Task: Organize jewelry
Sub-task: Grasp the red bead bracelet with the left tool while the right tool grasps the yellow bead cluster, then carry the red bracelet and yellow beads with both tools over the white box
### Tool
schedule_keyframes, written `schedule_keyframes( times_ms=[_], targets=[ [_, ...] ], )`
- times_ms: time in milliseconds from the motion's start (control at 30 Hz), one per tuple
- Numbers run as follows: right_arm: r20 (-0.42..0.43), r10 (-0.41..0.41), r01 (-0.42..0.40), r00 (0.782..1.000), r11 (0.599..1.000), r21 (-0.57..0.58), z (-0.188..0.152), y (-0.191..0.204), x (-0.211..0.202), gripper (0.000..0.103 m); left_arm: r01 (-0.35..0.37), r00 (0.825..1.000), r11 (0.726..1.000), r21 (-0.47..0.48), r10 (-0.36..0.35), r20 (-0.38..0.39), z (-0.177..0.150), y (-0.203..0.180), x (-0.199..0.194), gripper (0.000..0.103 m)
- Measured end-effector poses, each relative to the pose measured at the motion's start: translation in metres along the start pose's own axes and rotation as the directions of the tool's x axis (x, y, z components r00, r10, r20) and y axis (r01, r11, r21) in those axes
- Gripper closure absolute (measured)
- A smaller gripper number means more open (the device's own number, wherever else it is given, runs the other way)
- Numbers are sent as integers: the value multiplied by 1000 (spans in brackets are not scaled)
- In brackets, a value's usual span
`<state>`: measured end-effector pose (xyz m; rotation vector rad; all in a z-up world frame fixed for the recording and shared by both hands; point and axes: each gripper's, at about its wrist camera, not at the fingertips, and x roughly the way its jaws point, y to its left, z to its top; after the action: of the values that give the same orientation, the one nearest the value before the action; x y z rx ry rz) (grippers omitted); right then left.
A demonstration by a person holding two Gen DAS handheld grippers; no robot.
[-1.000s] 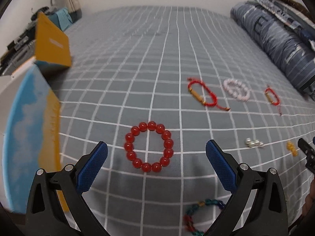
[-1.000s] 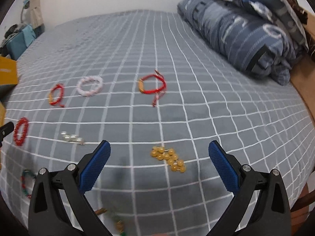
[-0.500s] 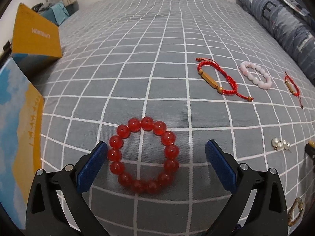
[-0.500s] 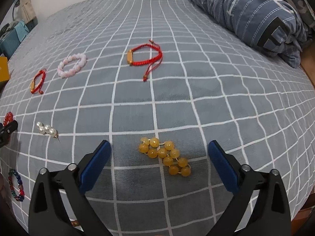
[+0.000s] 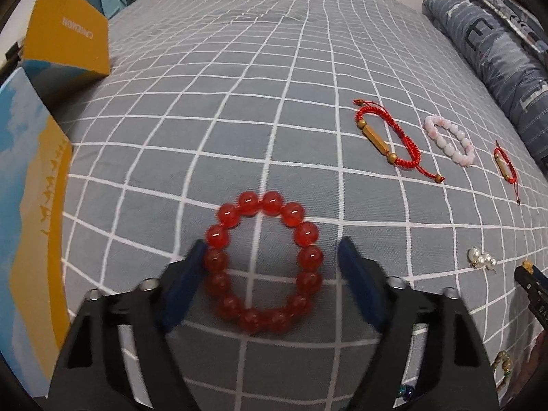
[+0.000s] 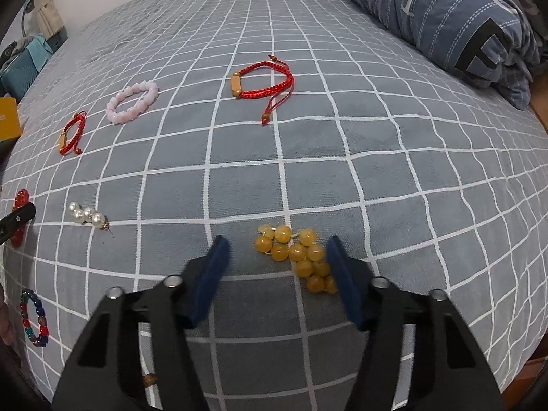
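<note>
A red bead bracelet lies flat on the grey checked bed cover. My left gripper is open, low over the cover, its two fingers on either side of the bracelet; the left pad touches the beads. A bunch of yellow beads lies between the fingers of my right gripper, which is open, with its right pad against the beads. The red bracelet's edge also shows in the right wrist view behind the left gripper's tip.
Two red cord bracelets, a pink bead bracelet and pearl earrings lie on the cover. A multicoloured bracelet is at the near left. An orange-and-blue box stands left; a folded quilt lies right.
Both grippers have moved forward and down onto their bead pieces, and both pairs of fingers have narrowed around them. The jewelry itself has not moved.
</note>
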<state>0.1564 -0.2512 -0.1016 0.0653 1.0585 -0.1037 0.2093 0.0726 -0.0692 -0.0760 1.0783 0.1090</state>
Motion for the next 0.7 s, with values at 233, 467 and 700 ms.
schedule_keyframes(
  times_ms=[233,467,700],
  targets=[
    [5,-29,29,1000,999,23,-2,-1,-3,88,11,1000,1000,-5,-11,8,-3,6,-9,76],
    [54,-33,31,998,998,48,1,-7,-16,94,45,999,999,7,-45,32,-7,3,-20,77],
    [90,-28,22,996,998,62,3,-9,-28,94,72,995,997,0,-72,73,-10,5,-32,90]
  ],
)
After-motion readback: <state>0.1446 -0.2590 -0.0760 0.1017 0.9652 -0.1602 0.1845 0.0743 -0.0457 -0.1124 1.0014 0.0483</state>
